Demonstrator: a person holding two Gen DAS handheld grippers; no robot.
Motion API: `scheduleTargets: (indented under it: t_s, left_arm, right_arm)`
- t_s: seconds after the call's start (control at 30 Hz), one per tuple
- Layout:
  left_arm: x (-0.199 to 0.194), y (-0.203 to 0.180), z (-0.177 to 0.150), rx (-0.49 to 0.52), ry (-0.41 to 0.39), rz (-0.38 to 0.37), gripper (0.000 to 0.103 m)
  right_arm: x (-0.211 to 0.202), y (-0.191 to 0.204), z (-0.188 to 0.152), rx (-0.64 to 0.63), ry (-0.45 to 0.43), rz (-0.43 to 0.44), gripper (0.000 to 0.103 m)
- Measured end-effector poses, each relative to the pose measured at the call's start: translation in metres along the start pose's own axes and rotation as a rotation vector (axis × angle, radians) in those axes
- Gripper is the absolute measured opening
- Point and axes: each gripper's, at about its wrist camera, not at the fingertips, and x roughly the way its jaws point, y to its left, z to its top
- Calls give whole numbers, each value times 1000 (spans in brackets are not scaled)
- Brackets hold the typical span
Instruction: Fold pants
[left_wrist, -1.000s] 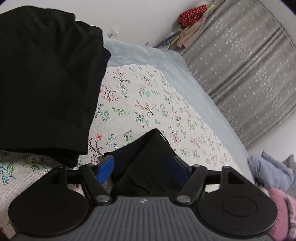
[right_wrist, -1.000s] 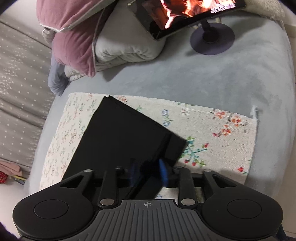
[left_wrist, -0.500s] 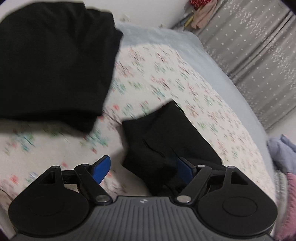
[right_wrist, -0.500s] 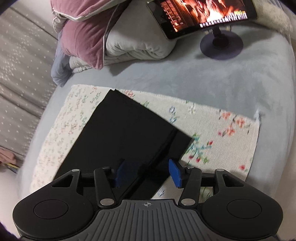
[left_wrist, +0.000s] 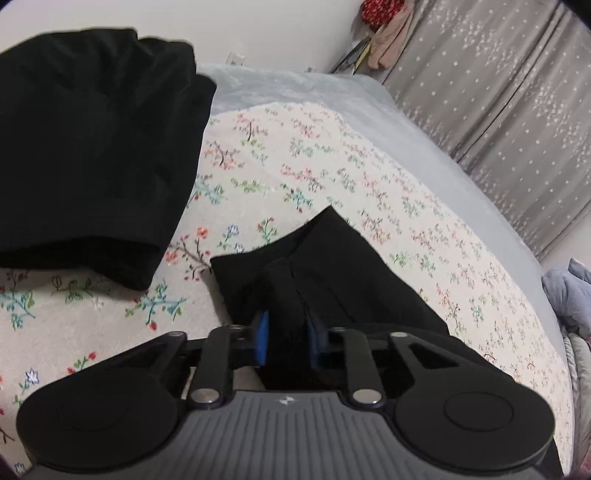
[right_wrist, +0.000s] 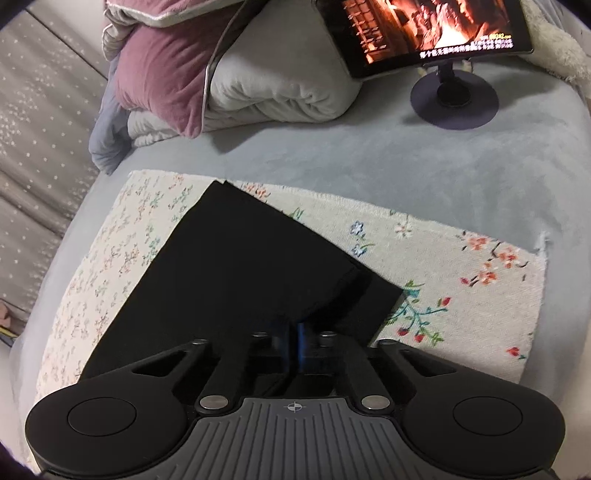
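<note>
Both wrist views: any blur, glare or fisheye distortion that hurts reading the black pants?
Left wrist view: slightly soft, pants nearly featureless black, folds barely readable, curtain bowed by the fisheye. Right wrist view: sharper, tablet screen bright and partly blown out, floral cloth edge curved, pants again flat black.

Left wrist view: low, close over the floral cloth (left_wrist: 332, 155), facing along the bed toward the grey curtain (left_wrist: 517, 92) at upper right. Right wrist view: higher, looking down toward the bedding pile (right_wrist: 221, 74) and tablet (right_wrist: 424, 29) along the top. Both share the cloth and black pants (right_wrist: 240, 277).
</note>
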Motion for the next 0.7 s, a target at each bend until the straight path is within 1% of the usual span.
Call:
scheduleTargets:
  t_s: [0.03,0.07,0.17,0.27,0.4,0.53,0.7]
  left_arm:
    - [-2,-1,0,10,-16,4,14]
    - [-4,-4,1,23,-30,4,13]
    - [-11,-5,6,36,-86,-11,12]
    - [-12,-6,11,38,-120,-17,12]
    - [-10,-4,15,35,-132,-15,11]
    - [-8,-4,16,48,-138,-2,11]
    - [-8,-8,12,102,-147,30,10]
  right_arm:
    - [0,1,0,-8,-5,-2,2]
    - [-1,3,-1,-12,-11,-1,2]
    - [-5,3,-1,-15,-22,9,2]
    - [-13,4,-2,-42,-45,17,1]
    - [-29,2,-3,-62,-71,37,1]
    - [-40,1,-5,-98,-83,34,1]
    - [-42,-6,-5,-101,-61,26,1]
